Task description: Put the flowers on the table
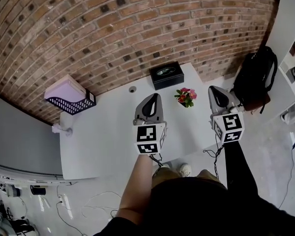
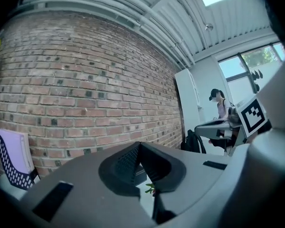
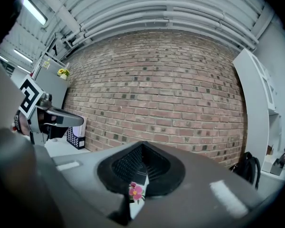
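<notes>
A small pot of pink and red flowers [image 1: 186,96] stands on the white table [image 1: 103,141], between my two grippers. My left gripper [image 1: 152,97] hovers over the table to the left of the flowers, its jaws together with nothing in them. In the left gripper view the tips [image 2: 139,145] meet, and green leaves [image 2: 150,189] show below them. My right gripper [image 1: 214,89] hangs just right of the flowers, its jaws also together and empty. In the right gripper view a pink bloom [image 3: 135,191] peeks through under the closed tips [image 3: 142,145].
A black tissue box [image 1: 166,74] sits at the table's far edge by the brick wall. A black mesh tray [image 1: 69,101] with lavender paper is at the far left corner. A small round object [image 1: 132,89] lies near the box. A black backpack [image 1: 255,77] rests on the floor at the right.
</notes>
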`<state>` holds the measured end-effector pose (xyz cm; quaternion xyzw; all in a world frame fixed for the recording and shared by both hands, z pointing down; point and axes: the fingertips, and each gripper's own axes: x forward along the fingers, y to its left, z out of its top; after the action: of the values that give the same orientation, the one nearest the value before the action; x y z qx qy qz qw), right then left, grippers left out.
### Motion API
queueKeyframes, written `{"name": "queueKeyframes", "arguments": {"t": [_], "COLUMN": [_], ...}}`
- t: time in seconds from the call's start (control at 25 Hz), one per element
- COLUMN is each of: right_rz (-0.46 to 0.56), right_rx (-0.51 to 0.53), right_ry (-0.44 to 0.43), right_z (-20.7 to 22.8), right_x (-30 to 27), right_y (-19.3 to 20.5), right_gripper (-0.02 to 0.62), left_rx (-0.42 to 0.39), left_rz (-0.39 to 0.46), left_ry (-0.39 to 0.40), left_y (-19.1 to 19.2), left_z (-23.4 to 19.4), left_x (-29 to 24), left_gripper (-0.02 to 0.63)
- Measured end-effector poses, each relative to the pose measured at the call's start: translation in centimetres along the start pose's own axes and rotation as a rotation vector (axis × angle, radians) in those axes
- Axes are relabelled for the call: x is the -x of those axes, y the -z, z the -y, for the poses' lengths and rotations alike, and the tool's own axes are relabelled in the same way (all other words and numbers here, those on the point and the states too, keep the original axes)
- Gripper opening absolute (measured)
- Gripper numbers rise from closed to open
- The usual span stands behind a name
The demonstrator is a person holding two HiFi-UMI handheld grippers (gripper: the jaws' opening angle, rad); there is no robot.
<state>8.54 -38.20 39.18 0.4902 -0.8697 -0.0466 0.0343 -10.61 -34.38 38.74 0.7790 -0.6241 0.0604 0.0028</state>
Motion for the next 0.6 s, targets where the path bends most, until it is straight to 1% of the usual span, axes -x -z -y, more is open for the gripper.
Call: {"name": "queueKeyframes", "arguments": {"t": [0.12, 0.28, 0.44, 0.6], "right_rz": [0.006, -0.004, 0.003, -0.013], "right_rx": [-0.006, -0.004, -0.013, -0.011], "right_ry": [-0.007, -0.013, -0.012, -0.011], "right_z": [-0.35, -0.46, -0.71, -0.45], "right_x": [-0.27, -0.54, -0.73, -0.8], "right_y": [-0.29, 0.14, -0.26, 0.56], "right_gripper": [0.0, 0.0, 0.0, 0.0], "left_rx": [0.021, 0.017, 0.025, 0.023], "left_rz": [0.006, 0.005, 0.005, 0.007], "left_ry": [0.003, 0.003, 0.001, 0.006], "left_y": [-0.05, -0.21, -0.1, -0.19], "left_z": [-0.34, -0.59, -0.81, -0.69], "left_x": [0.06, 0.06, -0.07, -0.16], "left_gripper": [0.008, 0.008, 0.008, 0.008]}}
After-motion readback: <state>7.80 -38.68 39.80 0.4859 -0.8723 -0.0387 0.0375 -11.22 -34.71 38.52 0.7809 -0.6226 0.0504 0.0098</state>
